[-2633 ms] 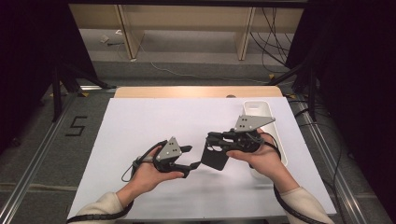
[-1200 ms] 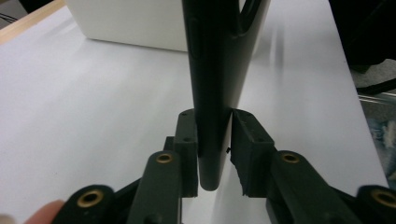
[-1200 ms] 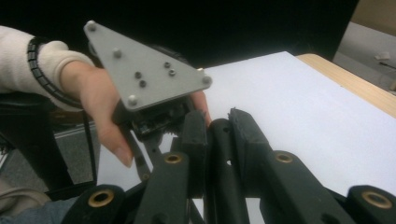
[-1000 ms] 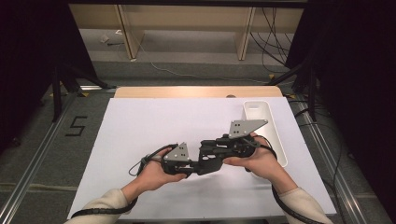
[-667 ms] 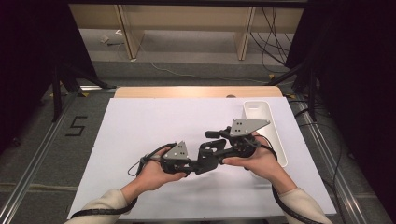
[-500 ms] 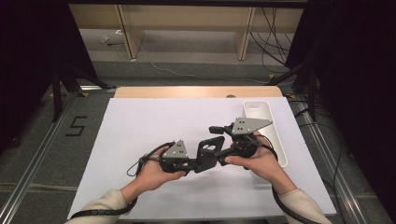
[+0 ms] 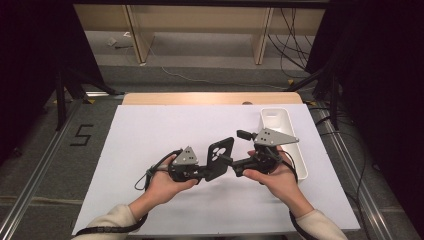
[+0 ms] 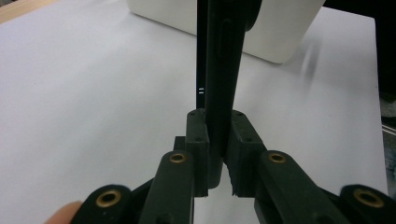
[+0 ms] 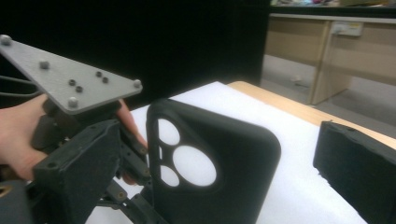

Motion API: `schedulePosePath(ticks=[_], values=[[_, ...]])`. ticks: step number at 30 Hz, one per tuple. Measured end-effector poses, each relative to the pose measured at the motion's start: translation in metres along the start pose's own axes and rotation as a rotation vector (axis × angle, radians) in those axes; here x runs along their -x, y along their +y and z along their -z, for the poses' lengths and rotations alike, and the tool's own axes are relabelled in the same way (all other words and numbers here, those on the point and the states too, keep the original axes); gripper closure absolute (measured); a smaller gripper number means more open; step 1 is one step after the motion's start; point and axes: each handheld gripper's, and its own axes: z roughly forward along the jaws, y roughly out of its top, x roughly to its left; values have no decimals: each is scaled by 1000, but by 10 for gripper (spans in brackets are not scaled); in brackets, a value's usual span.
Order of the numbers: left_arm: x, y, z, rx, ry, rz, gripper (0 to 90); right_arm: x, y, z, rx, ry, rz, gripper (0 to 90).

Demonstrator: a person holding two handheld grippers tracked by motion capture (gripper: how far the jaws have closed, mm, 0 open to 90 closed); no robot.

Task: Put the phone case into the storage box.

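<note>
High view showed the left gripper [image 7: 202, 172] clenched on the lower edge of a black phone case [image 7: 220, 157] (camera cutouts facing the person), held above the white table [image 7: 150, 135] near its middle. The right gripper [image 7: 237, 152], just right of the case, had just been opening, its jaws released with nothing pressed between them; a white tray [image 7: 295, 150] lay at the right.

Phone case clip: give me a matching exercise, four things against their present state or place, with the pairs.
Things:
1. black phone case
2. left hand-held gripper
3. right hand-held gripper
4. white tray

States or places:
A. jaws wide apart, nothing between them
B. on the table's right side, beyond the right hand
C. held on edge above the table, camera cutouts showing
D. jaws clamped on the case's lower edge

Pairs: 1-C, 2-D, 3-A, 4-B
</note>
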Motion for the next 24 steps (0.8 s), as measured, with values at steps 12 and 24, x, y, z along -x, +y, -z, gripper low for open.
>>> schedulePosePath(ticks=[12,24], values=[[5,3,0,5,42,41,800,-5,-9,3,44,-106,-38,4],[13,5,-4,7,76,64,800,-12,-15,-8,40,-136,-73,4]])
